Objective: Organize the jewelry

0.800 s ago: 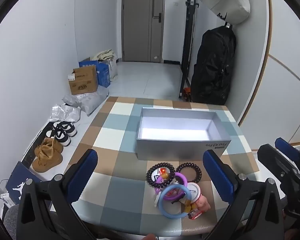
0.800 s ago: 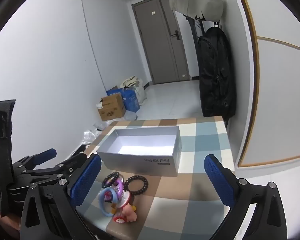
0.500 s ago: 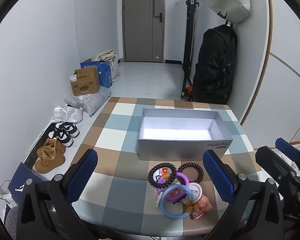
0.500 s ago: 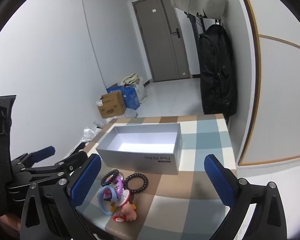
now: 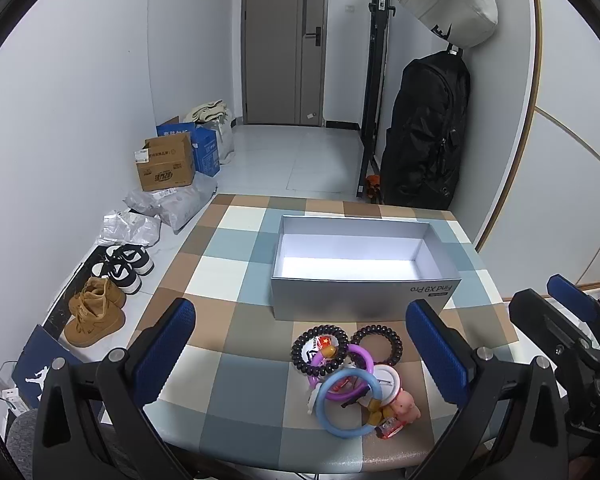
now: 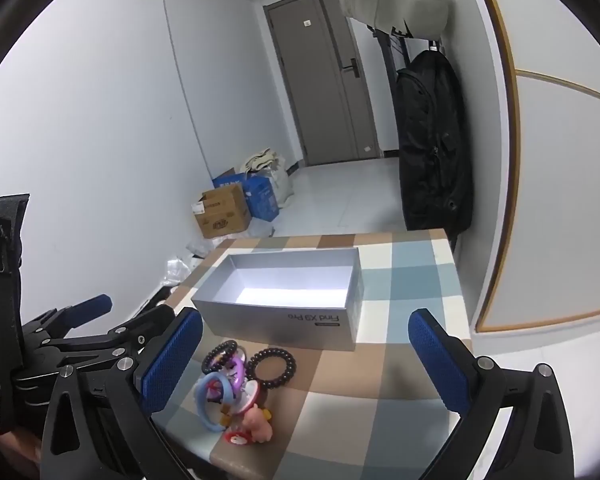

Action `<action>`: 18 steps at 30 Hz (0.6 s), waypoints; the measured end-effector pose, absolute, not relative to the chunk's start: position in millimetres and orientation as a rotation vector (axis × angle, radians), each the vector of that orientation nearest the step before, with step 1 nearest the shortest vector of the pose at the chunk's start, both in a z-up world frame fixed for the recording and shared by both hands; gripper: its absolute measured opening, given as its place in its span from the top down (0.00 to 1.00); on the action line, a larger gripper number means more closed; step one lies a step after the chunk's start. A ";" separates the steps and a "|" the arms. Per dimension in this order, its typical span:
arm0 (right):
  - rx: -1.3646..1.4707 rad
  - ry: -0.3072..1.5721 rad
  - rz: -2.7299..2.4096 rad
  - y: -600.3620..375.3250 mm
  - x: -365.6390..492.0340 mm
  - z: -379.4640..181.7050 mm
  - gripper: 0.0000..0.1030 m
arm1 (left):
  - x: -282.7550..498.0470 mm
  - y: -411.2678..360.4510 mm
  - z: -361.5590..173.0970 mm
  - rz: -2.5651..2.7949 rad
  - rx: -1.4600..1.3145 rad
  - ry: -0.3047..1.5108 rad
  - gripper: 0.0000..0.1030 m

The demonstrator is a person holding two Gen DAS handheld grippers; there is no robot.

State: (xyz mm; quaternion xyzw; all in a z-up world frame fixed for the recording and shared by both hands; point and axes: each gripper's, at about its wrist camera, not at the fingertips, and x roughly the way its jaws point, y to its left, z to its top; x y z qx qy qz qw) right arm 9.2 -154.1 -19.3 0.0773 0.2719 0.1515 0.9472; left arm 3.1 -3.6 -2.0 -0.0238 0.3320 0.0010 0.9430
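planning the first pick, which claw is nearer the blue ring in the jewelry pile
Left, as far as the views show. The blue ring lies between the left claw's open fingers, just ahead. The right claw hangs open further right, with the ring off toward its left finger.

The left gripper [image 5: 300, 354] is held level, its blue-padded fingers [image 5: 164, 350] spread wide with nothing between them. The right gripper [image 6: 306, 360] is likewise wide apart and holds nothing, its fingers [image 6: 440, 362] pointing forward. The two grippers sit side by side, near each other but apart.
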 end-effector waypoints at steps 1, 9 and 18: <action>0.156 0.554 0.309 -153.8 8.9 -18.9 0.00 | 2.7 -3.9 -2.1 0.002 -0.048 0.676 0.01; 0.153 0.550 0.310 -155.3 8.8 -17.3 0.00 | 1.4 -4.7 -4.0 -0.011 -0.055 0.676 0.01; 0.150 0.548 0.312 -154.5 8.7 -15.6 0.00 | 2.3 -5.9 -8.5 -0.014 -0.044 0.687 0.01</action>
